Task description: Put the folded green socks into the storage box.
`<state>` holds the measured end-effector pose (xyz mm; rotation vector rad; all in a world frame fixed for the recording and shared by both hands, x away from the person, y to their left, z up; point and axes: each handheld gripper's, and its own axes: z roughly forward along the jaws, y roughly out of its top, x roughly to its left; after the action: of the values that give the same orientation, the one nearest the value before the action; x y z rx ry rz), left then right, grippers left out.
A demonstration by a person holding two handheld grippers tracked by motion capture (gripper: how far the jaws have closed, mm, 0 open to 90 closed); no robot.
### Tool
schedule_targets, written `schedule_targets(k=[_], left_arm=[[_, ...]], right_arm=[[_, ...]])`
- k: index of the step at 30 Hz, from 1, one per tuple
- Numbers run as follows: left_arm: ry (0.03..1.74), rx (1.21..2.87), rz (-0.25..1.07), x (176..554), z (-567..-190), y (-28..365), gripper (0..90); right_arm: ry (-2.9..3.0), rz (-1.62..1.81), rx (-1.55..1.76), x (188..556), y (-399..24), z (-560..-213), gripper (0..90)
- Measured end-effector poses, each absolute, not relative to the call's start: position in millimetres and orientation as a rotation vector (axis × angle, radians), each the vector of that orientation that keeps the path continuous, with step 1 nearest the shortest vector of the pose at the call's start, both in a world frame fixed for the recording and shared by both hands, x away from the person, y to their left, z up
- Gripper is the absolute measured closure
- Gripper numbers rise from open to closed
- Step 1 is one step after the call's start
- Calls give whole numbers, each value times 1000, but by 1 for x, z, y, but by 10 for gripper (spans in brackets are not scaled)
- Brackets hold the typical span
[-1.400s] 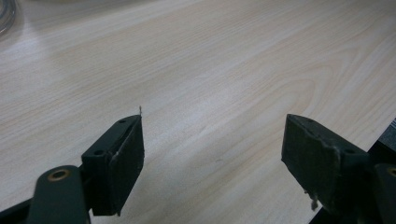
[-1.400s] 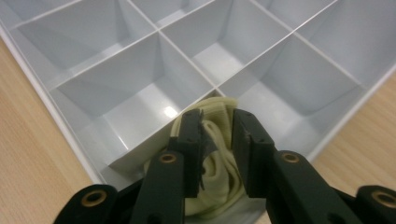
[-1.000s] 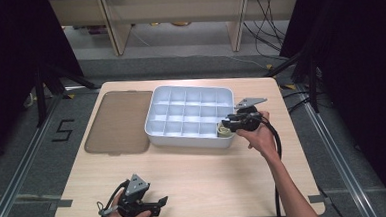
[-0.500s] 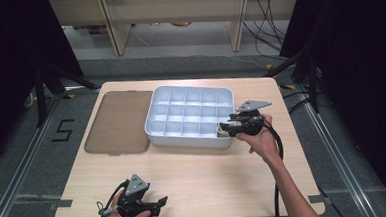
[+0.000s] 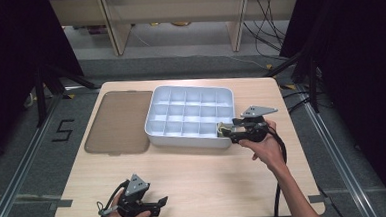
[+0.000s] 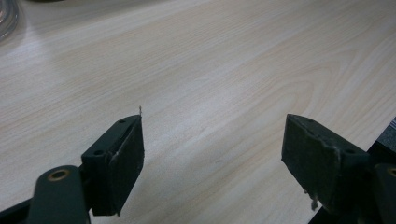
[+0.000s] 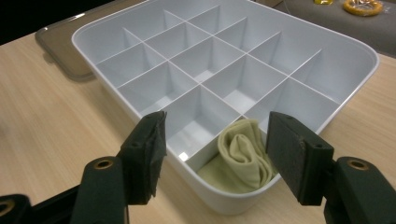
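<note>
- My right gripper (image 5: 225,130) hovers at the divided tray's (image 7: 346,52) near corner, jaws apart, forearm stretched forward.
- A folded pale-green cloth (image 7: 243,156) sits in that corner compartment.
- My left gripper (image 5: 158,204) rests low near the desk (image 6: 224,70) edge, well clear of the tray, jaws apart.

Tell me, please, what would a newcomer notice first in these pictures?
First, the white divided tray in the middle of the table, with a rolled pale green cloth in its near right corner compartment. The right gripper hangs open just before that cloth. A brown lid lies flat left of the tray.
</note>
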<state>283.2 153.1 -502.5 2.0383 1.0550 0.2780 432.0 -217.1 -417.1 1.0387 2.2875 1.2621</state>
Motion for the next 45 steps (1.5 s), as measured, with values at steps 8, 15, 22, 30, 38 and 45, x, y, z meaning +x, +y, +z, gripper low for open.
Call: schedule_targets(k=[8, 15, 22, 30, 38, 45], left_arm=[[1064, 2040, 290, 283, -502, 153, 207], [1065, 2040, 290, 283, -503, 153, 207], [1062, 2026, 279, 283, -503, 152, 207], [1064, 2023, 281, 283, -503, 152, 207], [1058, 2033, 282, 283, -502, 153, 207], [1068, 2027, 287, 283, -503, 153, 207]], right_arm=[[2276, 1305, 1019, 422, -216, -415, 368], [2286, 1309, 1028, 415, -214, -416, 356], [2300, 1302, 1015, 410, -213, -420, 343], [2322, 1325, 1012, 403, -212, -423, 332], [2336, 1320, 1022, 394, -210, -426, 311], [2346, 1317, 1014, 388, -210, -428, 301]])
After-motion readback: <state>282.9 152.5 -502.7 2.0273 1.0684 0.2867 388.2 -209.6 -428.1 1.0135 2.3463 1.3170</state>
